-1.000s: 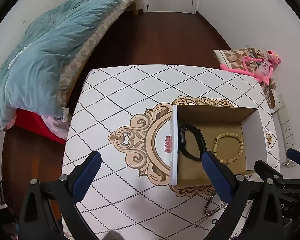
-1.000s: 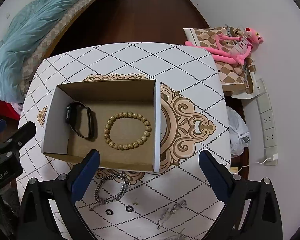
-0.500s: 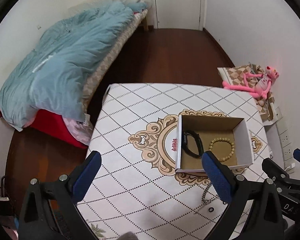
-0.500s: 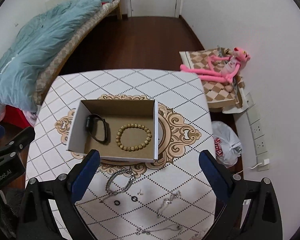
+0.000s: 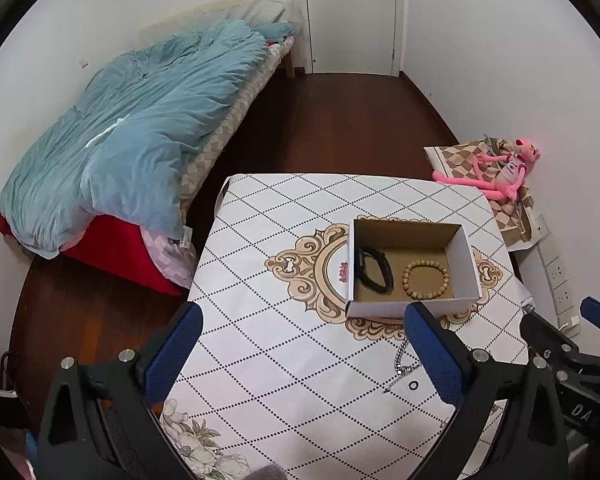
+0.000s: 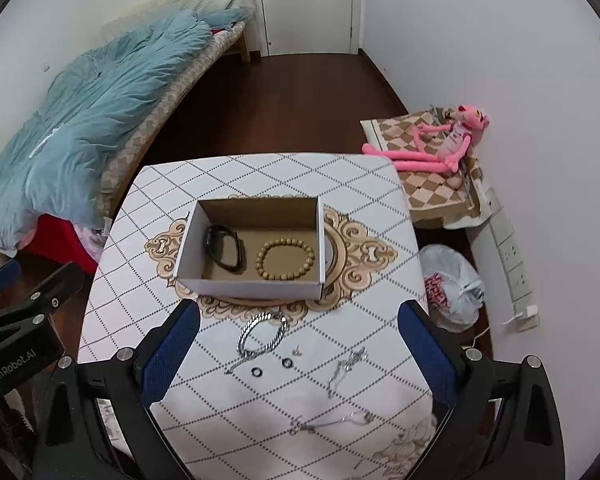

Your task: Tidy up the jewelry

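Cardboard box (image 6: 252,280) sits mid-table (image 6: 340,184), holding black wristband (image 6: 224,246) and wooden bead bracelet (image 6: 286,254). Silver chain bracelet (image 6: 262,330), two rings and earrings lie loose before it, likely awaiting sorting. Left gripper (image 5: 300,350) and right gripper (image 6: 298,352) hover high, fingers spread, empty.

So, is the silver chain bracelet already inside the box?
No, the silver chain bracelet lies on the table in front of the box.
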